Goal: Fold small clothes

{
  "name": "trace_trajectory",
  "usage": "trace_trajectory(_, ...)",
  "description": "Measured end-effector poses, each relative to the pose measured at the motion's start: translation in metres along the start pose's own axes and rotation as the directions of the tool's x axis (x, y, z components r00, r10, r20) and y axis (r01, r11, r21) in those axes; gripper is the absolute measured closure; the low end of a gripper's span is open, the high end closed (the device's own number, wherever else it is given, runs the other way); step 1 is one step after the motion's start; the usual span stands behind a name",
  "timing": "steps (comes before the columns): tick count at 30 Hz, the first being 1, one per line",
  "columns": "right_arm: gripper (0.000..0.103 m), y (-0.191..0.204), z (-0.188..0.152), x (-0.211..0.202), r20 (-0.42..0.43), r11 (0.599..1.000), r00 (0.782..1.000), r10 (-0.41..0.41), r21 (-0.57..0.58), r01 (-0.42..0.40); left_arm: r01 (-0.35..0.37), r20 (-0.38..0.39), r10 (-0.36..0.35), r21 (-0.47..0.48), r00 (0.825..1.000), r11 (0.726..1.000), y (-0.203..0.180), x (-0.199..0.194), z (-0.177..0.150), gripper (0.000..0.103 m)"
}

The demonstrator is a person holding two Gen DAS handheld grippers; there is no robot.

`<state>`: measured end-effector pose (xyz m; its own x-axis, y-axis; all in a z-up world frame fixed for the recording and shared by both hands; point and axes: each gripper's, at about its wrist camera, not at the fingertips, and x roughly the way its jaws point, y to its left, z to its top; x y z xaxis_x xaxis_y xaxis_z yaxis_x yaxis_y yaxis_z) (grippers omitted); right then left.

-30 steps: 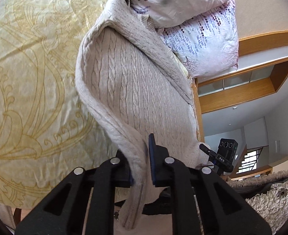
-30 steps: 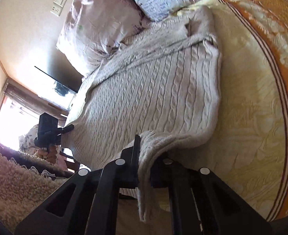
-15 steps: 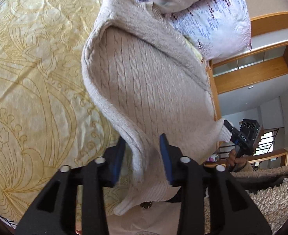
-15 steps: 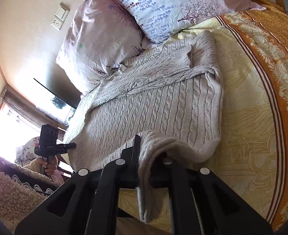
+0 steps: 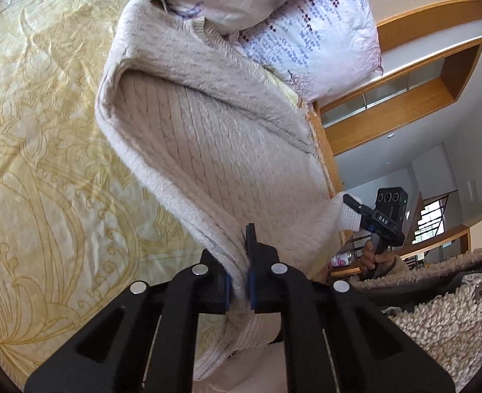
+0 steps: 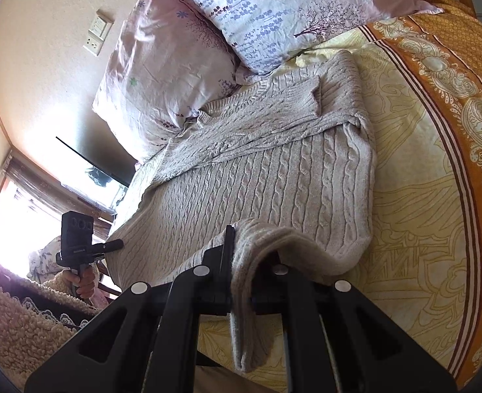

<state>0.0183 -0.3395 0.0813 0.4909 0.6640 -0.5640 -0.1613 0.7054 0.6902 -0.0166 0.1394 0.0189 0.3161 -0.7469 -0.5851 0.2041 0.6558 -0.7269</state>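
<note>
A beige cable-knit sweater (image 6: 273, 177) lies on a yellow patterned bedspread (image 6: 414, 203), its sleeve folded across the chest near the pillows. It also shows in the left wrist view (image 5: 208, 150). My left gripper (image 5: 237, 281) is shut on the sweater's hem corner and lifts that edge off the bed. My right gripper (image 6: 241, 281) is shut on the other hem corner, the knit bunched over its jaws. The other gripper shows in each view, held in a hand (image 5: 381, 219) (image 6: 77, 242).
Two floral pillows (image 6: 273, 19) lie at the head of the bed, touching the sweater's collar. An orange patterned border (image 6: 463, 98) runs along the bedspread edge. A wooden bed frame (image 5: 322, 150) and shelving stand behind. My fleece sleeve (image 5: 443, 311) is at the lower right.
The left gripper's jaws opened half a second ago and have shut again on the hem. Both grippers have drawn back from the pillows, lifting the hem edge.
</note>
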Motion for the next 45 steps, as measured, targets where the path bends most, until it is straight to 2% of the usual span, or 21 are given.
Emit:
trace_trajectory(3,0.096,0.000,0.005,-0.005,0.053,1.000,0.999,0.007,0.015,-0.008,0.036,0.102,-0.035,-0.013,0.994,0.999,0.001,-0.015,0.009,0.096)
trace_trajectory(5,0.096,-0.002,0.009,-0.010,0.109,0.999,0.994,0.016,0.037,-0.020,0.070,0.190,-0.061,-0.037,0.980,0.997,0.005,-0.027,0.016,0.096)
trace_trajectory(8,0.096,-0.009,0.016,-0.020,0.223,0.993,0.974,0.040,0.101,-0.064,0.158,0.343,-0.110,-0.116,0.933,0.981,0.018,-0.044,0.029,0.096)
trace_trajectory(10,0.096,-0.017,0.019,-0.026,0.311,0.982,0.949,0.057,0.153,-0.109,0.189,0.391,-0.120,-0.144,0.913,0.971,0.023,-0.046,0.037,0.096)
trace_trajectory(12,0.096,-0.024,0.021,-0.025,0.366,0.968,0.927,0.076,0.197,-0.157,0.179,0.396,-0.111,-0.139,0.912,0.974,0.019,-0.043,0.047,0.096)
trace_trajectory(17,0.096,-0.017,0.029,-0.012,0.353,0.970,0.932,0.080,0.189,-0.155,0.193,0.405,-0.116,-0.155,0.907,0.969,0.016,-0.027,0.060,0.096)
trace_trajectory(25,0.096,-0.021,0.046,-0.008,0.389,0.967,0.918,0.084,0.192,-0.169,0.221,0.433,-0.122,-0.185,0.893,0.958,0.029,-0.025,0.074,0.096)
trace_trajectory(32,0.096,-0.028,0.076,0.016,0.371,0.970,0.927,0.058,0.199,-0.140,0.213,0.439,-0.103,-0.209,0.893,0.955,0.040,-0.013,0.099,0.096)
trace_trajectory(45,0.096,-0.040,0.096,0.038,0.344,0.970,0.938,0.039,0.213,-0.119,0.195,0.438,-0.061,-0.267,0.897,0.944,0.058,0.006,0.125,0.096)
